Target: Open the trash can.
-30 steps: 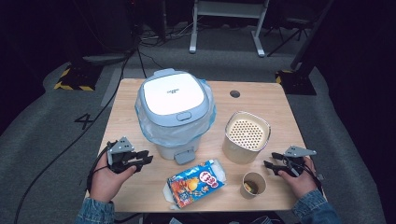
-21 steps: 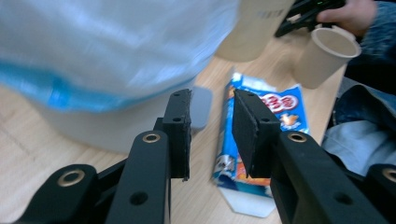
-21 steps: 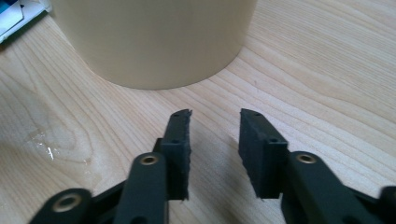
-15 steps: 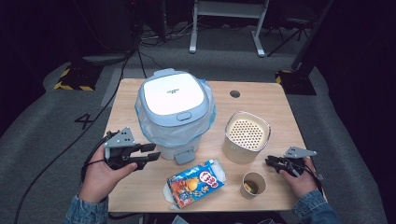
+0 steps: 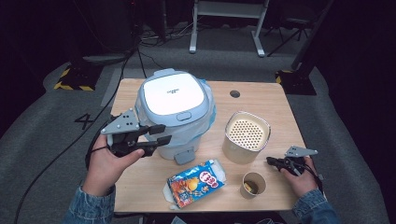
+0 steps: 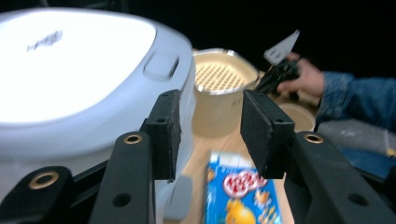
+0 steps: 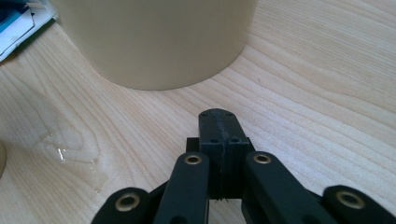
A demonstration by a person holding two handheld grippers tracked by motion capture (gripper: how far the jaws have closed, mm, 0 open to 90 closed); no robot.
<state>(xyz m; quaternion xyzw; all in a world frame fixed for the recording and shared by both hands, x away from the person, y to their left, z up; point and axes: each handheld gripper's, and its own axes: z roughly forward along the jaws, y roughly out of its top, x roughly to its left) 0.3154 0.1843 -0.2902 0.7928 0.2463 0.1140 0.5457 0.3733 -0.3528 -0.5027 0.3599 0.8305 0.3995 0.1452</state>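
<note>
— Wooden table [image 5: 280, 105], dark room behind. Nearest the person lie a blue snack box [image 5: 196, 182] and a small paper cup [image 5: 253, 183]; the right gripper [image 5: 275, 162] rests clenched and empty on the table beside the cup.

— And the left gripper [image 5: 156, 137]?

— Jaws have just been opening, nothing between them, raised beside the white lidded bin [image 5: 175, 112] at the table's middle. I judge it rigid, smooth, bulky and slippery: press the lid's front latch [image 5: 182, 115].

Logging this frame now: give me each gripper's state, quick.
Left gripper: open, nothing between its jaws, which have just been opening, beside the bin.
Right gripper: shut, empty, just closed, low over the table.
</note>
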